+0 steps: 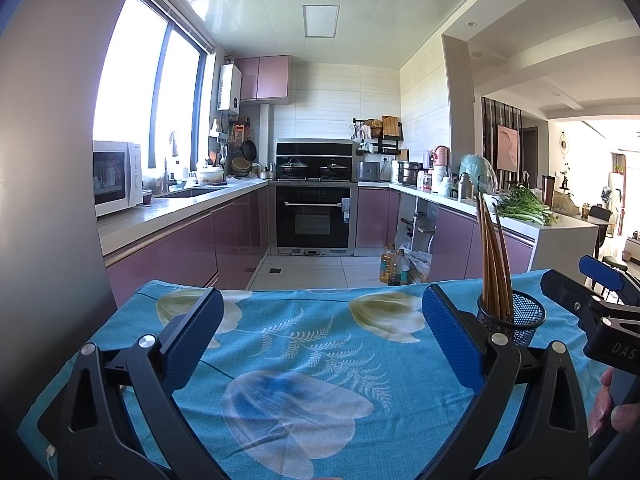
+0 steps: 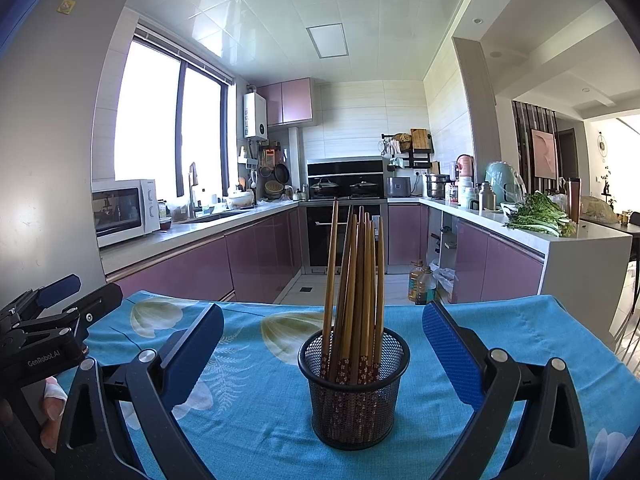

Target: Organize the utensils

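Left wrist view shows the left gripper (image 1: 320, 336) hovering over a blue floral tablecloth (image 1: 304, 360), its jaws spread wide with only bare cloth between the pads, so it holds nothing. Off to its right, just beyond the right-hand pad, stands a black mesh holder (image 1: 520, 320) with a bundle of wooden chopsticks (image 1: 494, 256) upright in it; further right, part of the right gripper (image 1: 600, 304) enters the frame, too little of it showing there to read its jaws. No loose utensils lie on the cloth in this view. Right wrist view looks straight at the mesh holder (image 2: 354, 396), which sits on the cloth between the wide-open pads of the right gripper (image 2: 324, 344) but ahead of them, touching neither. The chopsticks (image 2: 356, 280) all stand inside it, leaning slightly, patterned ends down. The left gripper (image 2: 52, 312) sits at the left edge, apart from the holder. Judging by this, the sorting looks essentially done: everything visible is in the holder, and nothing seems left to gather.
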Tool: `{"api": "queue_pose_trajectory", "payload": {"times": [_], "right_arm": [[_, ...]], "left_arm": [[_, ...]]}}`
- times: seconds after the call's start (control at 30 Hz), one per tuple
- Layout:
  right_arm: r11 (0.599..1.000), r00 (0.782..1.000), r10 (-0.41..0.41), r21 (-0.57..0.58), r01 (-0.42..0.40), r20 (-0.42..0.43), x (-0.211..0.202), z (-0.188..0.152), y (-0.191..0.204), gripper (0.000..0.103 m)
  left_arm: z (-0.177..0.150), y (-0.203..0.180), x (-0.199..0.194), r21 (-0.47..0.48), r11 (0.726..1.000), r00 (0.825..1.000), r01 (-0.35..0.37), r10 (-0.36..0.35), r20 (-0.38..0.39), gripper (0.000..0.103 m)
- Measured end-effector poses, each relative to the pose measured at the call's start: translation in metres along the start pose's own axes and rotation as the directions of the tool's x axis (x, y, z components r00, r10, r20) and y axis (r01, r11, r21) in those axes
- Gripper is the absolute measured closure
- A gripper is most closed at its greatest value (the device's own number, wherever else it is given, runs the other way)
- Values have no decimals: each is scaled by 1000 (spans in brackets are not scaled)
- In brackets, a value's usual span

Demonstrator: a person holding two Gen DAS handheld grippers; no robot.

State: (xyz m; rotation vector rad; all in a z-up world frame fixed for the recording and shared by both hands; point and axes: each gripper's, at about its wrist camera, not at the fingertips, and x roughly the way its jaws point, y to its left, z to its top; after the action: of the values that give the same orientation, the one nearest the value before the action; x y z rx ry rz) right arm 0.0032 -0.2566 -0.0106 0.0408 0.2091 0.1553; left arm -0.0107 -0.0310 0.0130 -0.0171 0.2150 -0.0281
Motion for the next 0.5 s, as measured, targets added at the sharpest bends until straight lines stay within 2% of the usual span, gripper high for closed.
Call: {"api": "queue_pose_trajectory", "payload": {"times": [0.5], "right_arm": [[1000,1000,1,4,-1,-3,1,-1,0,7]], "left_arm": [[-1,-1,2,-1,1000,1000,-5,5,-2,5]]}}
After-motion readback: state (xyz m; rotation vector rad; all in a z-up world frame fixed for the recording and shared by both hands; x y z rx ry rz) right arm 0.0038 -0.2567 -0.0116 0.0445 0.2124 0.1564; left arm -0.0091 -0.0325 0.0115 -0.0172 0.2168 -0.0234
